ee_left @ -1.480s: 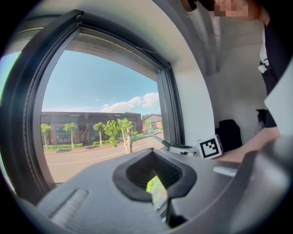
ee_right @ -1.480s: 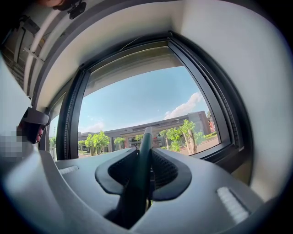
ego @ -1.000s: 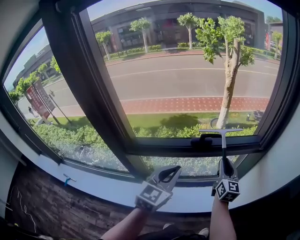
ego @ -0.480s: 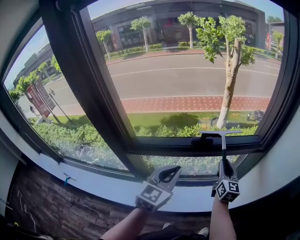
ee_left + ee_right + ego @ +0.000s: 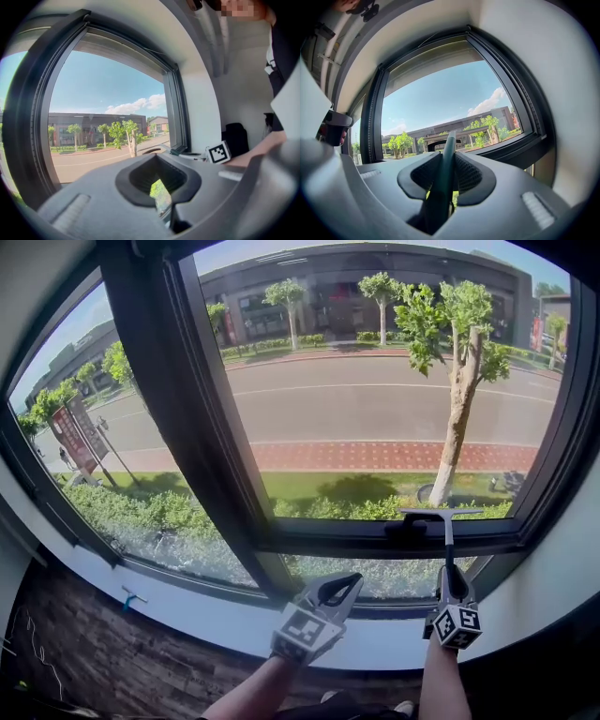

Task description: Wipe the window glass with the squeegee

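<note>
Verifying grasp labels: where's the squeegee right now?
Head view, lower right: the squeegee stands upright, handle clamped in the right tool, blade at the bottom edge of the right pane, just right of the black window handle.

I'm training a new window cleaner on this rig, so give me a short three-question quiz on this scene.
1. What does the left claw hold?
2. True or false: the right claw is open and empty.
3. The squeegee has its blade: A) on the white sill; B) low on the right pane; C) high on the left pane.
Key: 1. Nothing; its jaws are shut. 2. False: it is shut on the squeegee's handle. 3. B.
</note>
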A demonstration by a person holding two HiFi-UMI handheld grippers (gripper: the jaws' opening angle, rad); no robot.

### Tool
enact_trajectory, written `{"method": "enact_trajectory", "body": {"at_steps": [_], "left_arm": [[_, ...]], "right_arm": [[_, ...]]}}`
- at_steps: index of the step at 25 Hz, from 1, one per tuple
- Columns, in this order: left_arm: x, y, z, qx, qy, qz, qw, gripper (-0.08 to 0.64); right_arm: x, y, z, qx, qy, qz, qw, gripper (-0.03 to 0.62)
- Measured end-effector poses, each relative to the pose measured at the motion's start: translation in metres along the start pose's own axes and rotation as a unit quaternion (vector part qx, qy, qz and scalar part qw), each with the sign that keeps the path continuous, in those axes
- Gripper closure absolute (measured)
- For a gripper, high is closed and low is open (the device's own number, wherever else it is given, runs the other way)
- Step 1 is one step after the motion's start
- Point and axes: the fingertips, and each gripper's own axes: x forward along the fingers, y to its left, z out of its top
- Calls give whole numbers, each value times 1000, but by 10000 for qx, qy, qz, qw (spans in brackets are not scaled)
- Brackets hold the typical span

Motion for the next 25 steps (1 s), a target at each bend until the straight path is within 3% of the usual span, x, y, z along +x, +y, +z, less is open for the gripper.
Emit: {"method": "enact_trajectory", "body": {"at_steps": [6,13,20,25], "left_arm": [[-5,4,12,98,-227,-175,9995,558],[-2,10,41,156,-571,-254,9979,557],[3,13,91,373,-988,-159,9943,557],[8,10,123,517,-1201,-15,9914,557]], "right_arm": [[-8,18,47,-167,-500,-42,9986,494],[-12,60,148,-370,-1396,232,9892,494],[-14,113,253,-700,-2403,789,9649,494],[-11,138,309,-671,-2817,1175,9499,494]]}}
